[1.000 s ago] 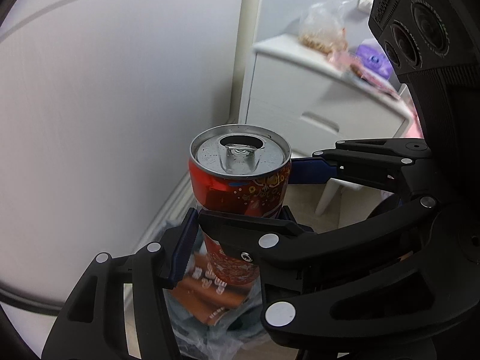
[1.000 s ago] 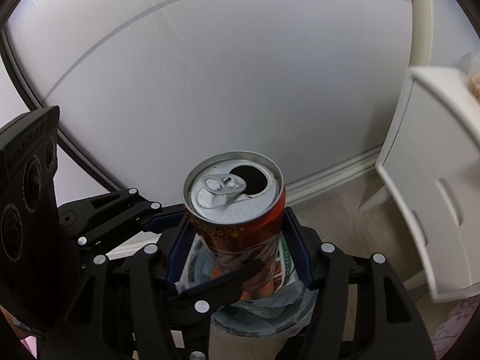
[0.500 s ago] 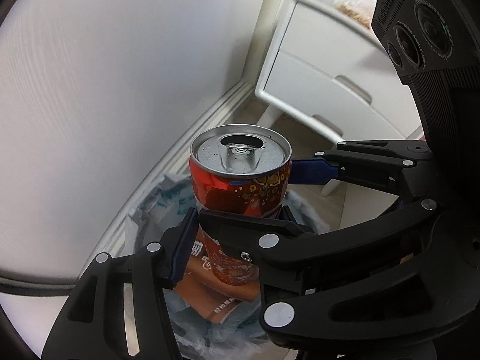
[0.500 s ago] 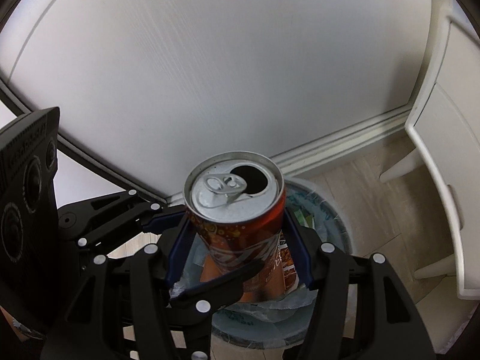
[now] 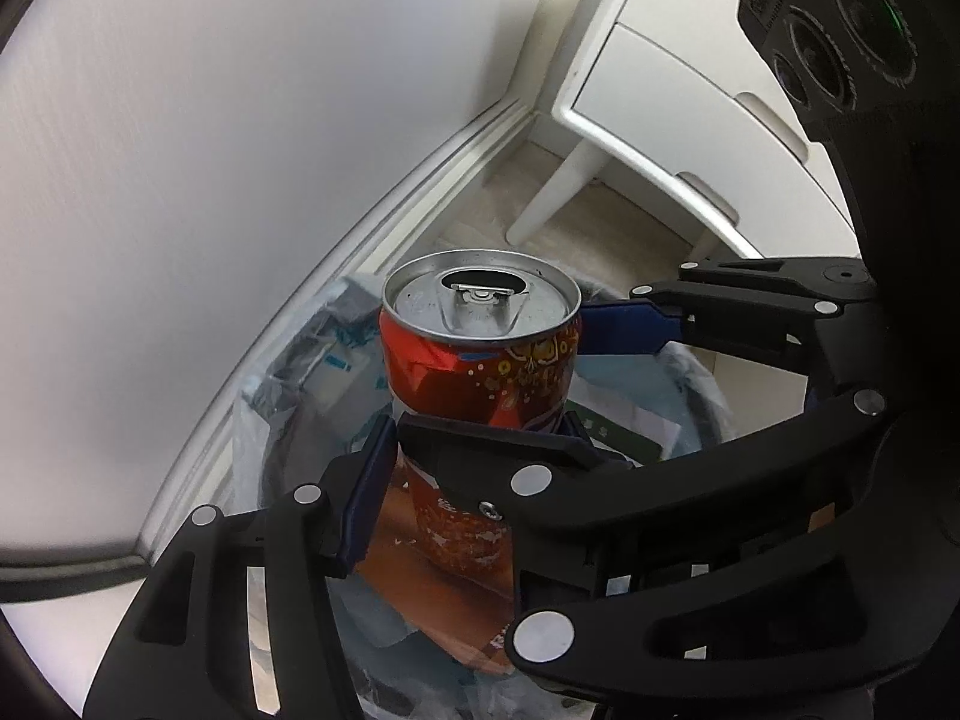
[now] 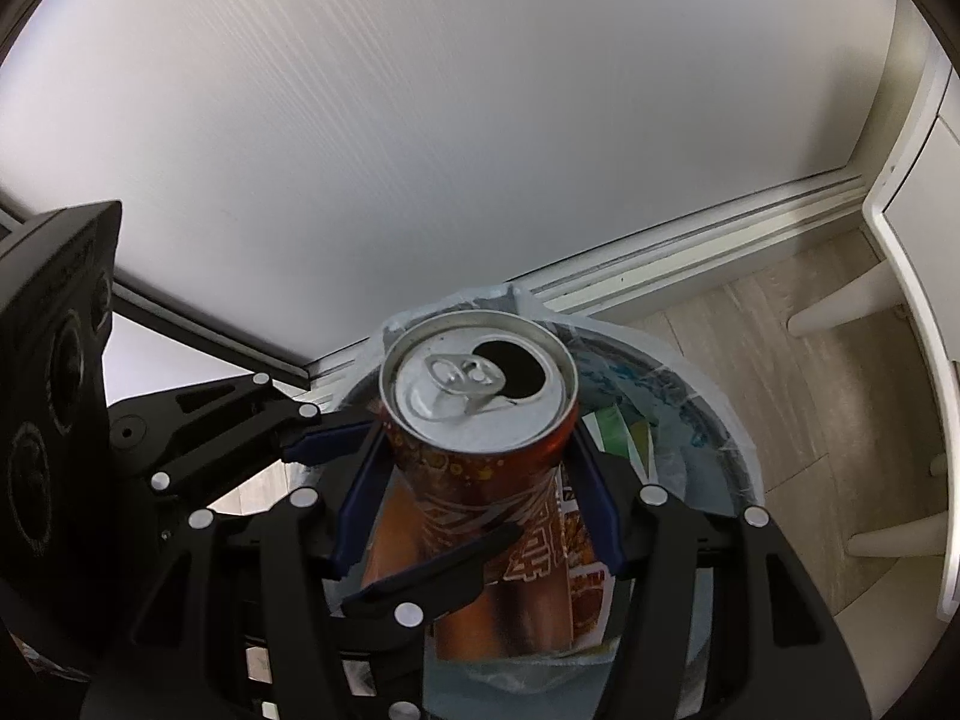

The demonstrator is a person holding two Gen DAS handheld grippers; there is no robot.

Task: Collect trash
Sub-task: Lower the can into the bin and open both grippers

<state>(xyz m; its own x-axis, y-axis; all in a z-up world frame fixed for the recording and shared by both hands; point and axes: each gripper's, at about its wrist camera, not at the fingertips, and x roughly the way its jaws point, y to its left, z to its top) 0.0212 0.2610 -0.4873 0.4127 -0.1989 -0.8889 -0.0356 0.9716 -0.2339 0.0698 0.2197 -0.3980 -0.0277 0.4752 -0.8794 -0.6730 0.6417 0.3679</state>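
Can upright, clamped between both tools: left tool, right tool. Directly above bin, long axis vertical; release judged next, straight drop onto trash within.

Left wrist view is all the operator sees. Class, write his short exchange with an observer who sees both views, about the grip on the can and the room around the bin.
Operator: My second finger is hidden. Is it on the can?
Observer: Yes. The left gripper has one finger behind the can and one across its front.
Operator: I see one cabinet leg. Is the bin near it?
Observer: The cabinet shows two legs; bare floor separates them from the bin.
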